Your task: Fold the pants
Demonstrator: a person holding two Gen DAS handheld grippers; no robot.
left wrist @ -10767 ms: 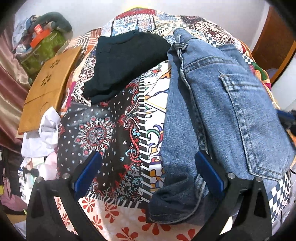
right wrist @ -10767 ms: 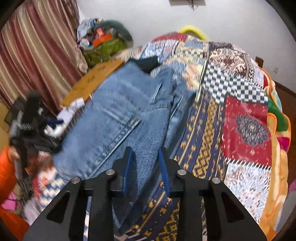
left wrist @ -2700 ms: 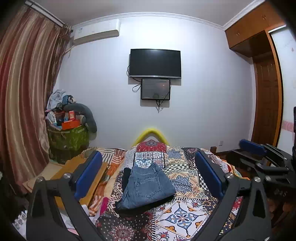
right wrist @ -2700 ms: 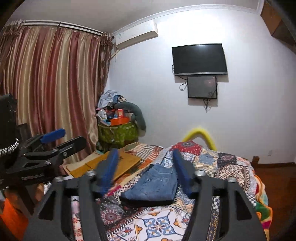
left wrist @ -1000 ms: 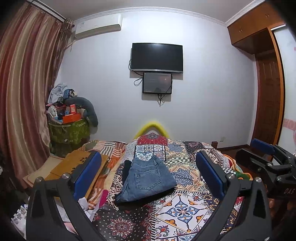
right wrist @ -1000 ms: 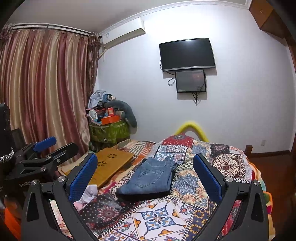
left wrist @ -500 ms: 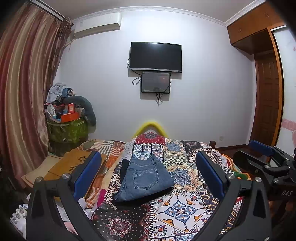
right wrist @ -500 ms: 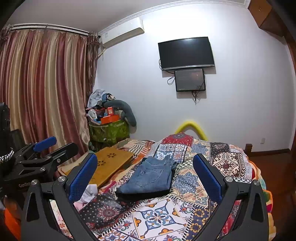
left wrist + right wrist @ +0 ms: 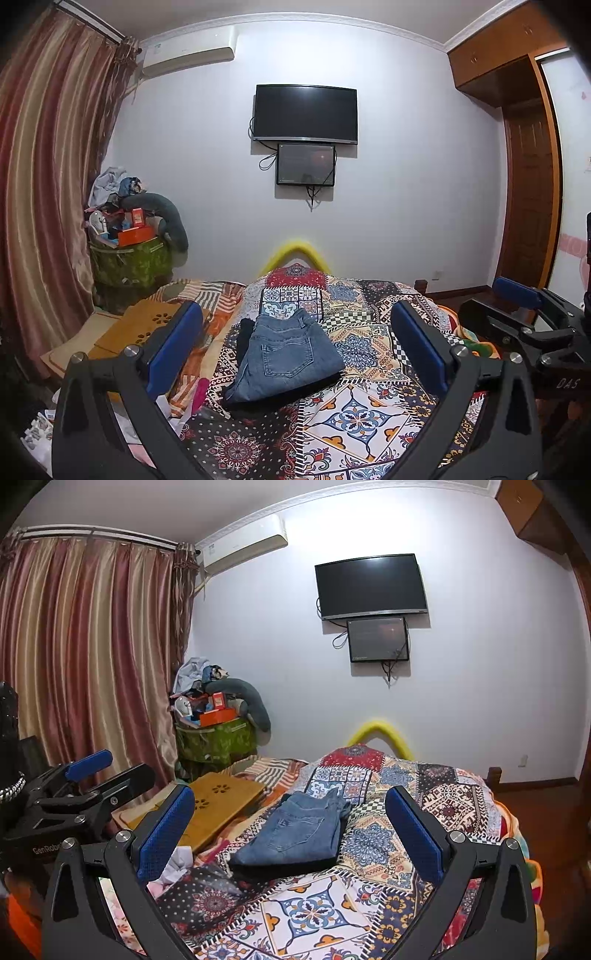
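patchwork bed [image 9: 354, 410], folded jeans [image 9: 288, 356] on it, left gripper [image 9: 295, 350] and right gripper [image 9: 290, 834] jaws wide, holding nothing

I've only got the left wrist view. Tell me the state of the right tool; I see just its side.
Observer: The right tool is wide open with nothing between its pads, aimed at the folded jeans.
Operator: Report what's under the jeans' near edge.
Observer: A black garment sticks out along that whole edge, beneath the denim.
Operator: Check the left tool from outside.
Observer: The left tool is held off the bed's side, in front of the curtain.
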